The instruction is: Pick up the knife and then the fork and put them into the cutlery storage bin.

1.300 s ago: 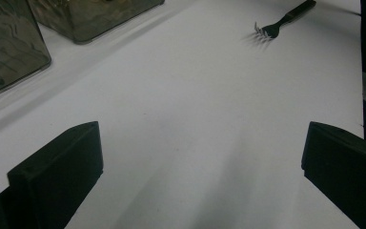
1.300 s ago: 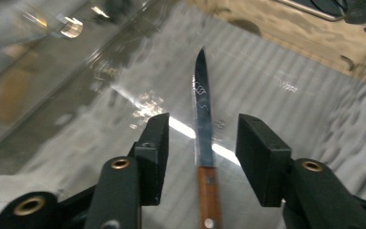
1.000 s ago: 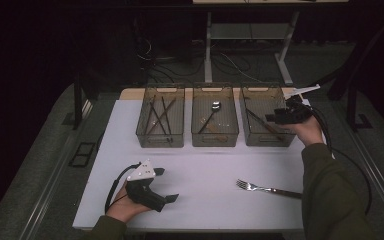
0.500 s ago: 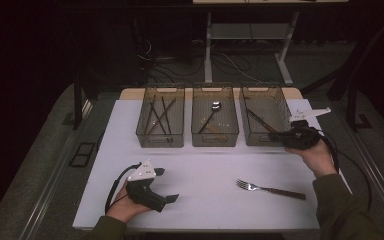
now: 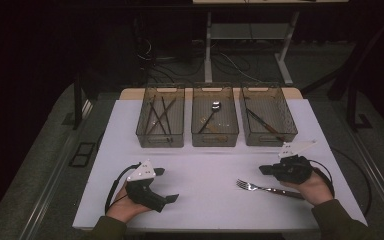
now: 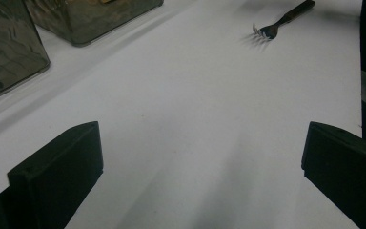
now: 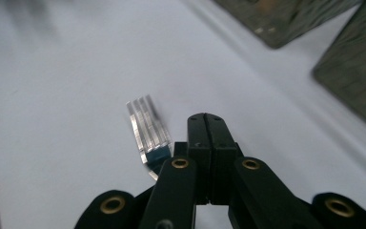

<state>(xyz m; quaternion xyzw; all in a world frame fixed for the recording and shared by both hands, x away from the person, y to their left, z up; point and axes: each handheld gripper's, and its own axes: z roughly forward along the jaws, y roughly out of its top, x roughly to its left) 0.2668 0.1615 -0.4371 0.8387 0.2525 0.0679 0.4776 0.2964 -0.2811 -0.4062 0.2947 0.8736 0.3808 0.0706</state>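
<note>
The thin metal fork with dark handle [image 5: 267, 188], low right of the high view, looked light, stiff and slippery, best taken at the handle, while the right gripper [image 7: 206, 129] just closed its jaws empty beside it and the left gripper [image 6: 195, 167] stood wide

Three clear bins [image 5: 214, 137] line the far side of the white table [image 5: 210, 210], dark sticks [image 5: 158, 116] in the left one, a spoon [image 5: 211, 111] in the middle, a knife [image 5: 262, 124] at right.

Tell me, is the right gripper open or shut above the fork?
Shut. In the right gripper view the two black jaws of the right gripper meet with nothing between them; the fork lies beside them.
</note>
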